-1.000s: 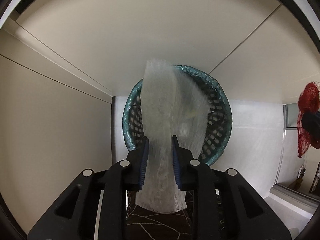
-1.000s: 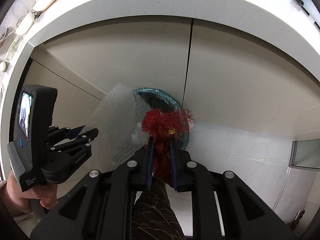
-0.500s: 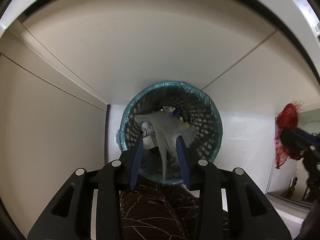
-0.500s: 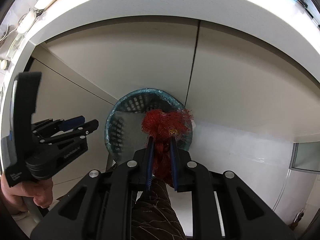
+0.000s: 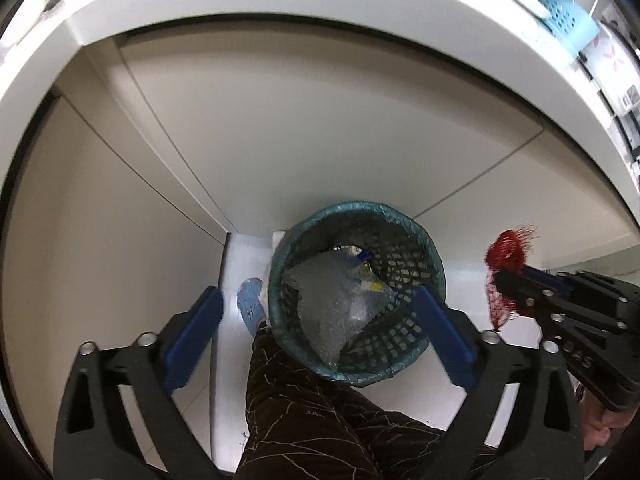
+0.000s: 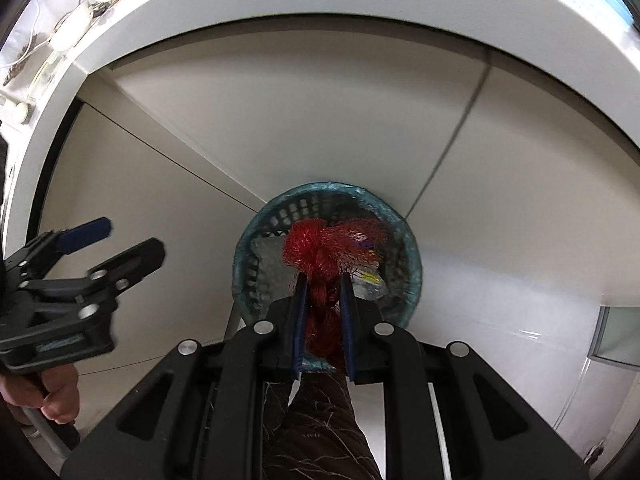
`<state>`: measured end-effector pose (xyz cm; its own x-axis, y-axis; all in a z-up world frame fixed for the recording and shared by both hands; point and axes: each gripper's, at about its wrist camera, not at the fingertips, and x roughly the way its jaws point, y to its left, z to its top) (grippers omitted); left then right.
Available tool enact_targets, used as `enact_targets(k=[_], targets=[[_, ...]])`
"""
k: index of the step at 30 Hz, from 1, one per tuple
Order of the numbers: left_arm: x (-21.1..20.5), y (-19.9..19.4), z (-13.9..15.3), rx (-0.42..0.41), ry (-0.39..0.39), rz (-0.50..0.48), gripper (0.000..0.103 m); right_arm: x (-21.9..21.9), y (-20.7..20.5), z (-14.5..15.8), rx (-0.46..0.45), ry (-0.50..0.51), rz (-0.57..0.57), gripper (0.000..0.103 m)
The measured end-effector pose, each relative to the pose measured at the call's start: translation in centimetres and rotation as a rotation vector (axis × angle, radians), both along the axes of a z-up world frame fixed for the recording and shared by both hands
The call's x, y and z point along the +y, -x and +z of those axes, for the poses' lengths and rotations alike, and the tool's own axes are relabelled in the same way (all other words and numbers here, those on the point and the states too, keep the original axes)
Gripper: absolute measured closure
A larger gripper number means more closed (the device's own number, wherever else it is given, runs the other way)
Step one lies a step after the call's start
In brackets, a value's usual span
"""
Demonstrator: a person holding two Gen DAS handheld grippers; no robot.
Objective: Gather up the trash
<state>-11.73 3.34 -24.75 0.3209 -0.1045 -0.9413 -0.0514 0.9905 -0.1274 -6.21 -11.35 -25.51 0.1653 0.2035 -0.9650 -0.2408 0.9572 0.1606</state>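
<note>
while my left gripper (image 5: 316, 320) had just been opening, wide and empty, the bubble wrap (image 5: 336, 312) lay in the basket (image 5: 434, 264). my right gripper (image 6: 323, 292) pinched the red mesh bag (image 6: 320, 246) at its gathered neck; light, limp, likely to snag.

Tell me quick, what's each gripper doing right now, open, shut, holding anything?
Left gripper: open and empty; its jaws have just been opening, bubble wrap lies in the bin.
Right gripper: shut on the red mesh netting.
</note>
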Motion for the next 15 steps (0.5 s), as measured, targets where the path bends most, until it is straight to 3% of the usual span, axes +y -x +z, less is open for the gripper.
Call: enact_targets(k=[8,15], targets=[[1.7,0.1,0.5,-0.004,-0.022,0.034,0.006,1.6,-0.4,-1.6,0.025,0.003,0.047,0.088],[2.5,0.0,0.1,0.012,-0.039,0.053,0.006,2.1,-0.9,-2.0,0.029,0.006,0.068,0.081]])
